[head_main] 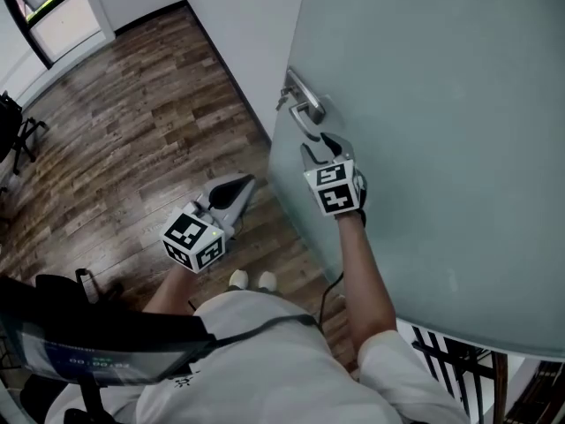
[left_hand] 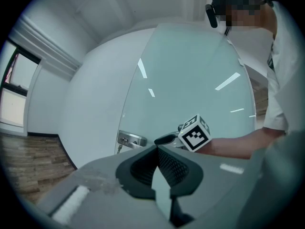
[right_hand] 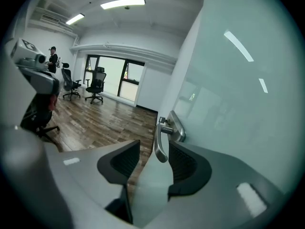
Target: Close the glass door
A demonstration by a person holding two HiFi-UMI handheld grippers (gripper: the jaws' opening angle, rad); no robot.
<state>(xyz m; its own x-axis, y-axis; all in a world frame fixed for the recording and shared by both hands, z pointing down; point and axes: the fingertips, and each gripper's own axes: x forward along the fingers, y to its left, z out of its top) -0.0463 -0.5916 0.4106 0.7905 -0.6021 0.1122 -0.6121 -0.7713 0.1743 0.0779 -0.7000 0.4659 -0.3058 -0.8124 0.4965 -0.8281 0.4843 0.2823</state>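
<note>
The frosted glass door [head_main: 441, 148] fills the right of the head view, its edge next to the white wall [head_main: 238, 34]. A metal lever handle [head_main: 305, 104] sits near that edge. My right gripper [head_main: 320, 146] is just below the handle, at the door's face. In the right gripper view it [right_hand: 155, 149] stands open with the handle's lever [right_hand: 161, 144] hanging between its jaws, close to the right pad. My left gripper [head_main: 243, 184] hangs lower left, away from the door; its jaws [left_hand: 157, 149] meet at the tips with nothing in them. From there I see the handle [left_hand: 131, 140] and the right gripper's cube [left_hand: 195, 132].
Wooden floor [head_main: 132, 148] stretches left of the door. Office chairs [right_hand: 97, 85] stand by a far window, with a person [right_hand: 52, 56] near them. A dark chair [head_main: 13, 131] is at the head view's left edge. A black railing [head_main: 450, 360] shows below the door.
</note>
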